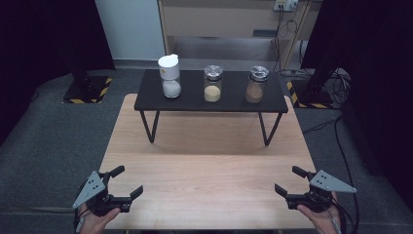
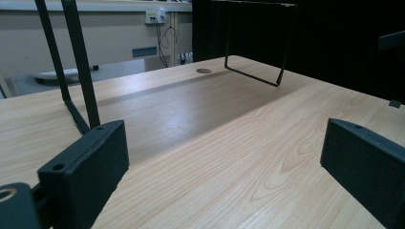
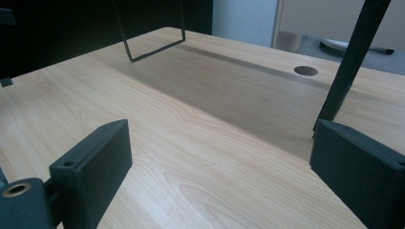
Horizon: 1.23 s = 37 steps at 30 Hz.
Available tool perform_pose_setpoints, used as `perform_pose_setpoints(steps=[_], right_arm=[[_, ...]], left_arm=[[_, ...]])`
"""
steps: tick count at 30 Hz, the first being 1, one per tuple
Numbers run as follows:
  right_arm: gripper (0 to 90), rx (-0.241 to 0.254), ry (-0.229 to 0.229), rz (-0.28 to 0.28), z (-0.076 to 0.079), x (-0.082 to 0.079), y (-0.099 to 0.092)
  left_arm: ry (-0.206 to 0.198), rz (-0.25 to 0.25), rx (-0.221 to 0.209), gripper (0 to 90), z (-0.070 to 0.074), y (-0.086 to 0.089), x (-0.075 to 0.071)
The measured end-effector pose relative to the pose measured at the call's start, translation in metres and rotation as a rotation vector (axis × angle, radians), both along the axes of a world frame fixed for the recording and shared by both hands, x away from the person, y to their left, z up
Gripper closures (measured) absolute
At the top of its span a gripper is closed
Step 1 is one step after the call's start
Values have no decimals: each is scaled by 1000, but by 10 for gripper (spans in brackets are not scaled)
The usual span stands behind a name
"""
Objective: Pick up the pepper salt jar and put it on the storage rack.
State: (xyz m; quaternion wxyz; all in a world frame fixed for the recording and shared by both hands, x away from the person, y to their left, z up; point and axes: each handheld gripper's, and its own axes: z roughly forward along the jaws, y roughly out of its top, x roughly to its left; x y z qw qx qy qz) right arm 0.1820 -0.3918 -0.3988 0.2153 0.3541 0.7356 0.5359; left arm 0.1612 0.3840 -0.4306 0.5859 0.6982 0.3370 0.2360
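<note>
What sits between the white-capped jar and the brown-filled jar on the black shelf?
A silver-lidded jar of yellowish powder stands between the white-capped jar and the brown-filled jar on the black shelf, seen in the high view.

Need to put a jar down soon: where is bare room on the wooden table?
The light wooden table is bare from the black metal-legged shelf to both open grippers, left gripper and right gripper. Three glass jars crowd the shelf top.

High view overhead, gripper views low, sharing table (image 1: 209, 161)
</note>
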Motion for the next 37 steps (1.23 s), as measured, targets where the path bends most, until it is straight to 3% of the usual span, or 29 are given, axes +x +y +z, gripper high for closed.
perform_pose_setpoints(steps=[12,37], right_arm=[[77,-15,-21,16,-4,-1,0],[70,-2,-10,20,-8,2,-3]], left_arm=[[0,-13,-8,11,-1,1,1],[0,-22,-4,11,0,1,2]])
